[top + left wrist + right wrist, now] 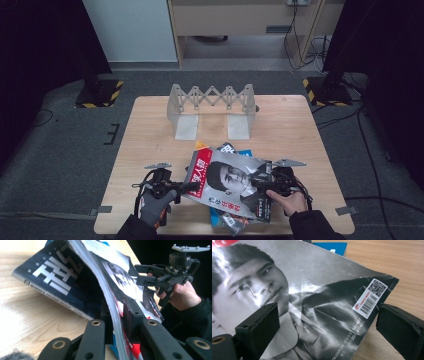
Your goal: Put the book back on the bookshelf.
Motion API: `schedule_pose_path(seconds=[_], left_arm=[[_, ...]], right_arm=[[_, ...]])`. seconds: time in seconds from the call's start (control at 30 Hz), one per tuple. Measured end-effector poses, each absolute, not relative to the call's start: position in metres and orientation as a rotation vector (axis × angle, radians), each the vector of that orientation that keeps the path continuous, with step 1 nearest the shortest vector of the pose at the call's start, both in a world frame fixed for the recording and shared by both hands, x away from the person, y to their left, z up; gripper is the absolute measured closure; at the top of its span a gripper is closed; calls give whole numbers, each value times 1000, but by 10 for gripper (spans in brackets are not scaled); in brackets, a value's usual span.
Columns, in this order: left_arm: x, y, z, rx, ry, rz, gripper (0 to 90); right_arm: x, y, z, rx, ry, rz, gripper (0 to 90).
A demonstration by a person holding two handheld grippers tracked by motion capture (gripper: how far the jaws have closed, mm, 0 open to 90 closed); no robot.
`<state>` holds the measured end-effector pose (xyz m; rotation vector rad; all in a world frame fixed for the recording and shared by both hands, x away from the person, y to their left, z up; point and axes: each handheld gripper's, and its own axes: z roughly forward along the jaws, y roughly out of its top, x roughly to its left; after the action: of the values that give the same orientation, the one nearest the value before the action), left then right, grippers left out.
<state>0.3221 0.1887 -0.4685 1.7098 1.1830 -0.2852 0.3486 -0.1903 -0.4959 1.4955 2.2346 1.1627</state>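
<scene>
So the left gripper (pixel 117 315) had its jaws clamped down on the spine edge of the top magazine (pixel 120 275), the one with the black-and-white portrait cover; in the left gripper view you could see the pages pinched between the two black pads and that edge lifted and curling up off the pile. The right gripper (pixel 327 322) was a different story: its jaws stood wide apart, one pad over the cover and the other just off the corner with the barcode sticker (pixel 370 298), not pressing on anything as far as I could see. In the high view the magazine (pixel 231 185) sat at the near edge of the worktop (pixel 150 130), between the two grippers, left gripper (pixel 186 188) at its left edge and right gripper (pixel 256 182) over its right half. Under it was a dark blue magazine (pixel 53 277) with big white lettering, half covered, and a bright blue one (pixel 330 247) whose corner just poked out past the top edge of the cover. How many were stacked there in all, I honestly couldn't tell, the top one hid most of the pile. The left hand (pixel 152 207) was in a grey glove, the right hand (pixel 290 202) bare, and both forearms were cut off at the bottom of the frame. Further back on the worktop stood a grey accordion-style rack (pixel 211 107), upright and well apart from the pile.
</scene>
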Motion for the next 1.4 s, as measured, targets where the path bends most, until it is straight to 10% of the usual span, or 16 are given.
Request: schedule_pose_path(seconds=[1.4], left_arm=[[353,199,-361,1496,1071,-135,863]], right_arm=[[377,-276,-510,1548,2036,820,37]])
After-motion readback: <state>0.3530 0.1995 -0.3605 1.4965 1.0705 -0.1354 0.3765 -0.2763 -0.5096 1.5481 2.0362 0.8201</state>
